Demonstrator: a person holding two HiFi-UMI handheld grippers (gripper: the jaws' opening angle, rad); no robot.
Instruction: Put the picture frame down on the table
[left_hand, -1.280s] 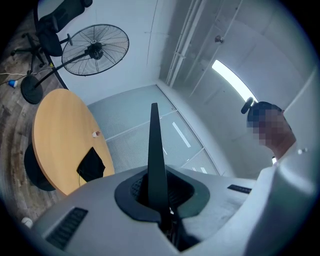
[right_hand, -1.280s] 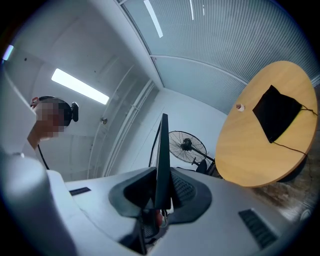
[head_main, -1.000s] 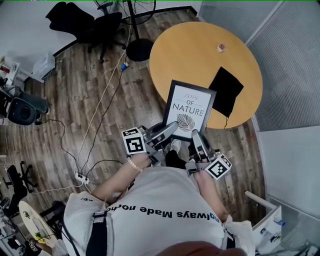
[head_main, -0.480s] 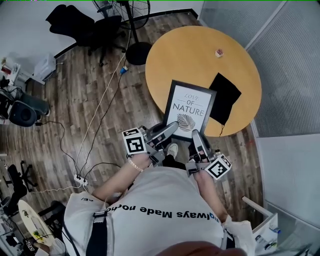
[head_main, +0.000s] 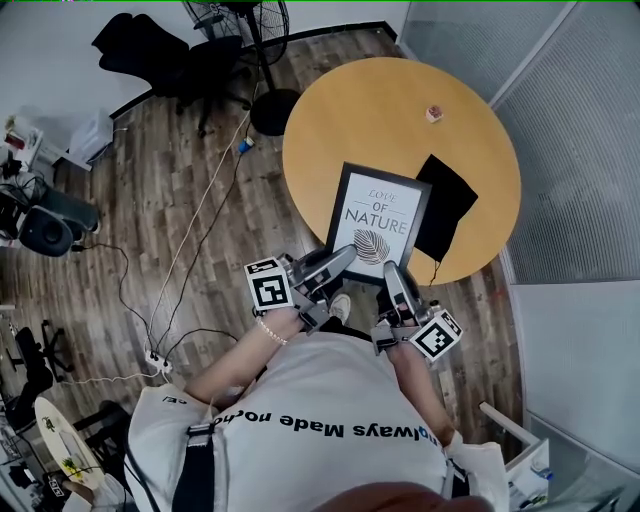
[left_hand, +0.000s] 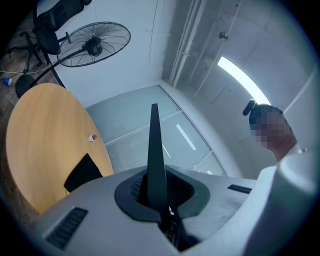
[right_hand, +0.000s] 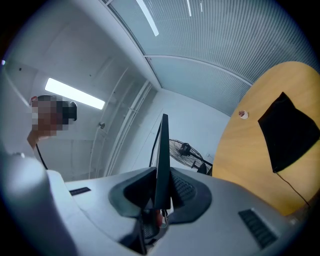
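Clamping the frame's (head_main: 378, 215) lower edge, the left gripper (head_main: 346, 254) at 7 o'clock and the right gripper (head_main: 391, 268) at 5 o'clock hold it over the table's (head_main: 350, 110) 6 o'clock rim, cloth (head_main: 447, 195) at 3.

I hold my grey left gripper (head_main: 346, 254) and grey right gripper (head_main: 391, 269) side by side, both clamped on the black-rimmed picture frame (head_main: 378, 215).

We count two grippers, left gripper (head_main: 343, 256) and right gripper (head_main: 392, 272); one picture frame (head_main: 378, 220); and, ahead of the jaws, one table (head_main: 360, 110), one black cloth (head_main: 445, 205), one fan (left_hand: 93, 46).
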